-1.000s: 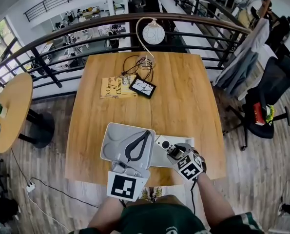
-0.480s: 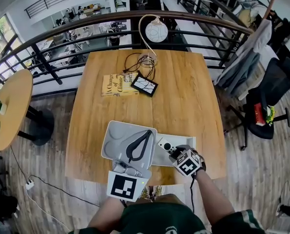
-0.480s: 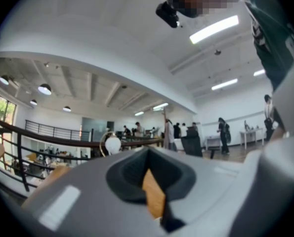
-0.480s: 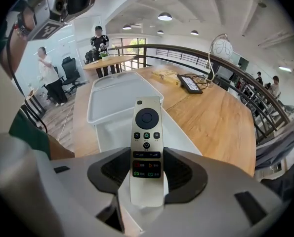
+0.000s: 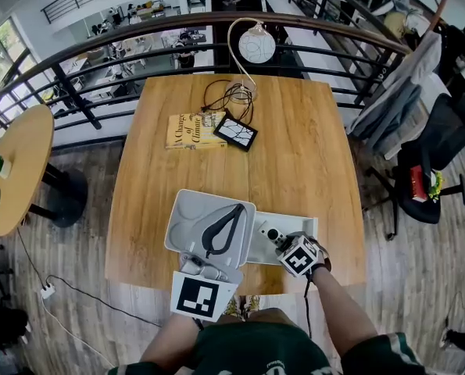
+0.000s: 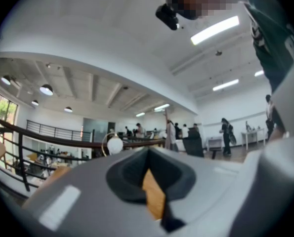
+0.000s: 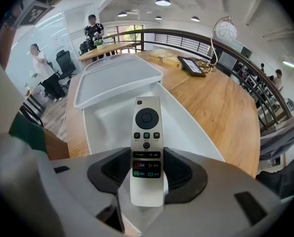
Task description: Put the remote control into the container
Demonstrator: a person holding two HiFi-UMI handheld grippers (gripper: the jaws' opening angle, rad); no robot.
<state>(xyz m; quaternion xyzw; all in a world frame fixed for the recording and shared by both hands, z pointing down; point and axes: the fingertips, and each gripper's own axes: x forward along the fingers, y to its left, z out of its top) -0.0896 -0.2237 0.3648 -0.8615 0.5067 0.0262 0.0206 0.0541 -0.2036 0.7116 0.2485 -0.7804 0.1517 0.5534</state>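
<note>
- The right gripper [image 7: 147, 166] is clamped on the remote control [image 7: 147, 125]. Its two jaws press the sides of the remote's lower half, the buttons face the camera, and the bare tail end sticks out behind the pads.
- This gripper tilts steeply downward, so the remote's front end points into the open white container [image 7: 105, 125]. The container sits at the near edge of the wooden table [image 5: 295, 147].
- In the head view the remote hangs over the left part of the container, inside its rim. Whether its front end touches the container's floor cannot be told.
- The left gripper [image 5: 234, 214] has its jaws drawn together with nothing between them. It lies level over the grey tray-shaped lid [image 5: 185, 219] just left of the container, and whether it touches the lid cannot be told.
- The step in hand appears to be lowering the remote into the container, and the task looks close to its end.
- The next move likely calls for a little more descent and a flatter tilt, so the remote lies along the floor. After that the jaws would need to spread and the gripper lift straight up, clear of the walls.
</note>
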